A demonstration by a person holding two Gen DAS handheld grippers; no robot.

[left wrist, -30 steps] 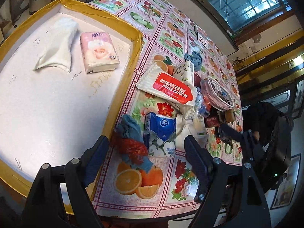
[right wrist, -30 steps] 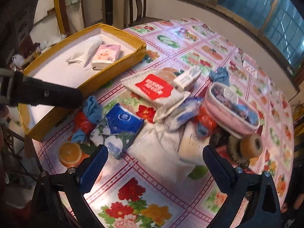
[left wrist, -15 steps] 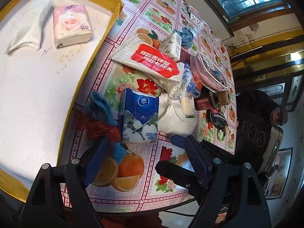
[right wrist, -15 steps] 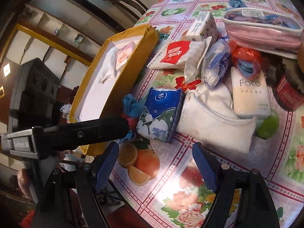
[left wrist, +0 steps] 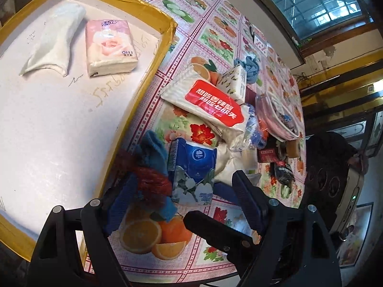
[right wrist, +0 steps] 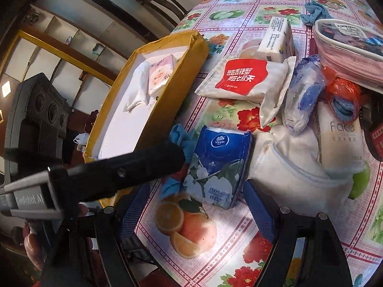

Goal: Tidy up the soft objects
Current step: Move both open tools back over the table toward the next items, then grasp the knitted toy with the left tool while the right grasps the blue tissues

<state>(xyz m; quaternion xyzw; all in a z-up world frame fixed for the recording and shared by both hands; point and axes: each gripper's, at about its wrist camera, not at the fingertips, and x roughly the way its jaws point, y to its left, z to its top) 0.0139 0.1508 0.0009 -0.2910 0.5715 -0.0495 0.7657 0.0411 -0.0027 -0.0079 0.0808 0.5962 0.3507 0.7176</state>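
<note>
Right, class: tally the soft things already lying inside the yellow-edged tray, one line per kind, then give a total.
pink tissue pack: 1
white cloth: 1
Total: 2

My jaws wear blue pads on black arms. Before them lies a blue tissue pack (right wrist: 216,167) printed with white flowers, beside a blue-and-red cloth (left wrist: 150,167). The table (left wrist: 215,31) is pink-checked — oranges and red blooms. The tray (left wrist: 59,110) is white, yellow-rimmed, holding a pink rose pack (left wrist: 109,46).
</note>
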